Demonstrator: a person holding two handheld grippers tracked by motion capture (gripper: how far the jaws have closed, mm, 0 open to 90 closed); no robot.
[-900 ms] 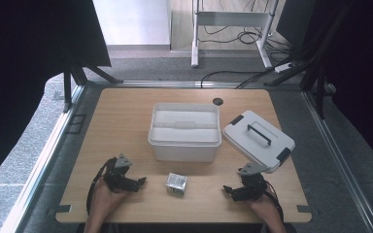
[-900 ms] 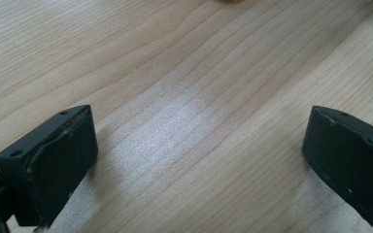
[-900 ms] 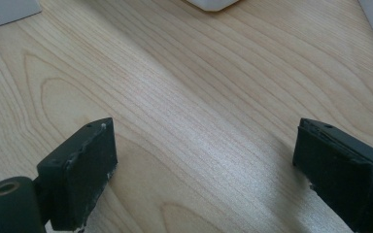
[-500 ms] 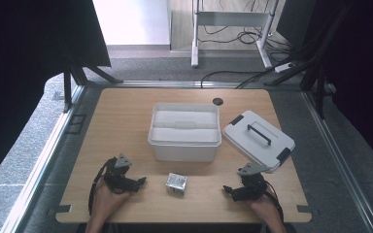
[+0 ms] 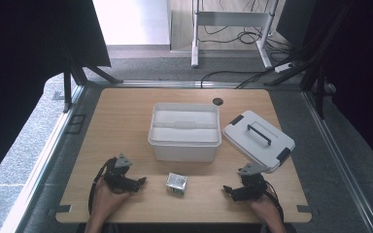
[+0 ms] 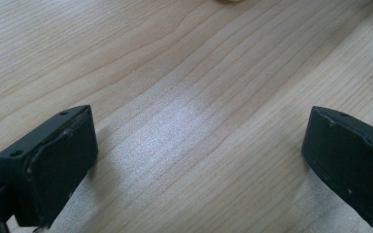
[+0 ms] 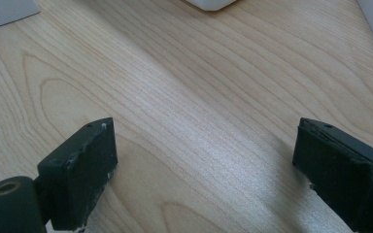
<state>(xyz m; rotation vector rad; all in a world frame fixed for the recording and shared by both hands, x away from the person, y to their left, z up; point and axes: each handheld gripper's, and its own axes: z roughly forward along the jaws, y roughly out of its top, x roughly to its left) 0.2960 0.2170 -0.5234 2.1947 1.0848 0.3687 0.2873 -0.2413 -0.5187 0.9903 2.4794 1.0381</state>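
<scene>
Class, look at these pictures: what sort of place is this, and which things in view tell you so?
Probably a lab or studio set up for recording. A wooden table stands on grey carpet between black curtains, cables trail across the floor behind it, and each hand holds a gripper: left gripper, right gripper.

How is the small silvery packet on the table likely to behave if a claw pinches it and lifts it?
The small silvery packet looks crinkled and shiny, so it would probably dent under the pinch rather than stay stiff. Its glossy wrap may be somewhat slippery. It is small beside the white bin, so it is likely light, and its blocky shape should not roll.
</scene>
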